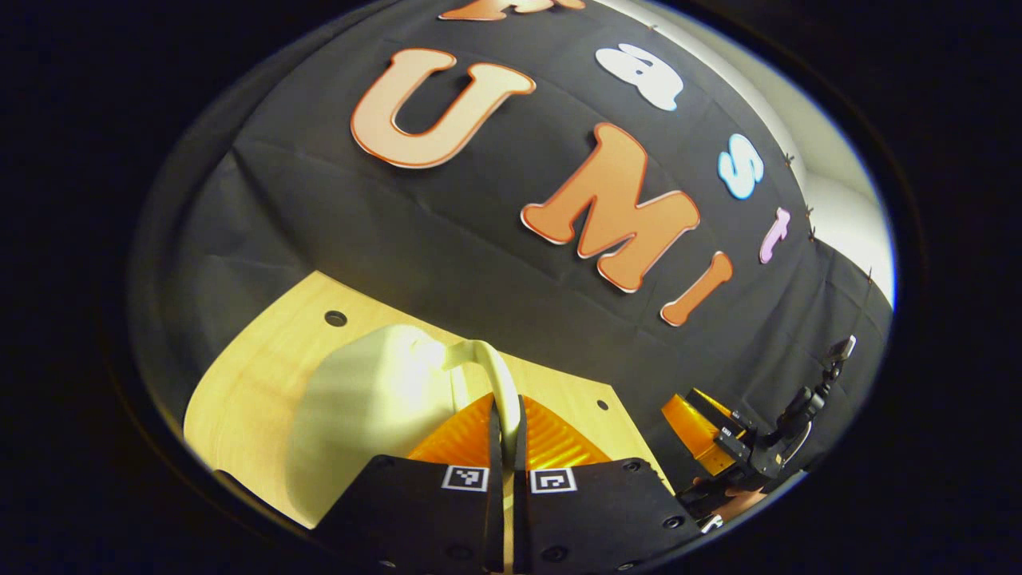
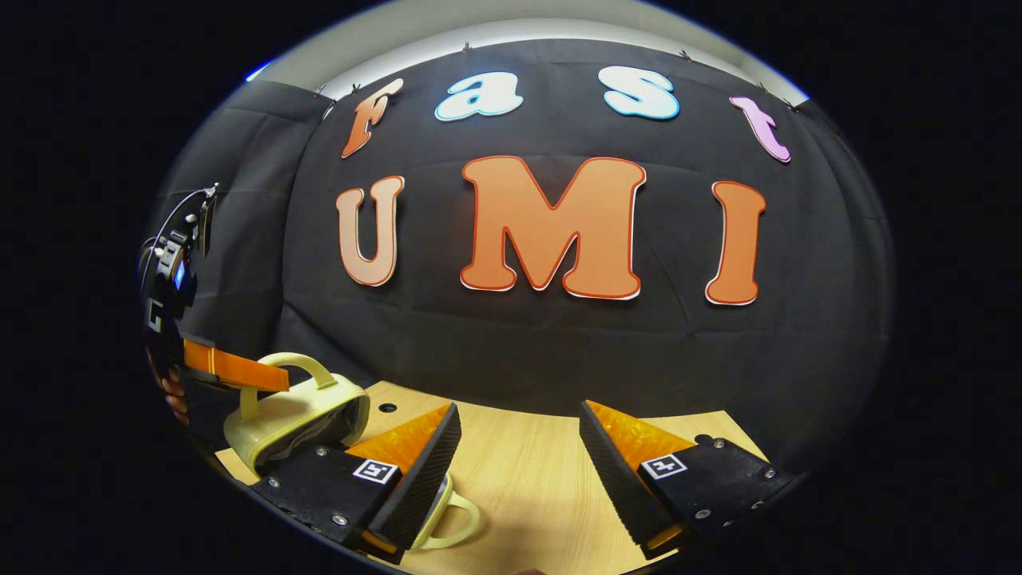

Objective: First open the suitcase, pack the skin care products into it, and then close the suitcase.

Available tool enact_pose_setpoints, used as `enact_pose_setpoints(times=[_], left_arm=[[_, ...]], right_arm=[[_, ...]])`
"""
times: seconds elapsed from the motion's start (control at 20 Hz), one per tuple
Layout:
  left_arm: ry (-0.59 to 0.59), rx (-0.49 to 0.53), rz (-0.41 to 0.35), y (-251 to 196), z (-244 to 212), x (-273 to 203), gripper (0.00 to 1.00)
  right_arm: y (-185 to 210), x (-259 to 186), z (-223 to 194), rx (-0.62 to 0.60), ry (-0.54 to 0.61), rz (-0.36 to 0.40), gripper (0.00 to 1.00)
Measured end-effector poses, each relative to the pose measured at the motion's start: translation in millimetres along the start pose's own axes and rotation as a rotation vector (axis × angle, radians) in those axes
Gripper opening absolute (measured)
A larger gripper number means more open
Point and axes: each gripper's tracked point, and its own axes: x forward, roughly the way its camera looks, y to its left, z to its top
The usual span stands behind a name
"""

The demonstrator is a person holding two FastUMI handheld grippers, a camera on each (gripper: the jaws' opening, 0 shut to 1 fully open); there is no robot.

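Left gripper (image 1: 505, 431): fingers pinched tight on the lid handle (image 1: 497, 375), likely to lift the lid.
Suitcase (image 2: 295, 415): pale yellow, on the wooden table (image 2: 527, 479), lid partly raised.
Right gripper (image 2: 519, 471): jaws spread wide, holding nothing, waiting near the lower handle (image 2: 455, 519).

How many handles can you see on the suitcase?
2. The upper handle arches on the raised half of the suitcase, pinched by the left tool. The lower handle juts out low over the table beside the open right tool. Others may be hidden.
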Motion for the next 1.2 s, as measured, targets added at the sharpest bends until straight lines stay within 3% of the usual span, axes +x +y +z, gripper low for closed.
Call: enact_pose_setpoints(times=[0.6,1.05,1.2], left_arm=[[0.227,0.084,-0.013,-48.8,-119.6,88.0,0.05],[0.391,0.184,0.057,-46.2,-201.1,122.5,0.07],[0.443,0.181,0.070,-45.0,-217.5,125.9,0.20]], right_arm=[[-60.7,-11.2,-21.4,-0.006,0.025,-0.057,0.95],[-94.3,-26.4,-33.0,-0.012,0.037,-0.113,0.95],[-103.6,-32.9,-37.7,-0.006,0.044,-0.130,0.95]])
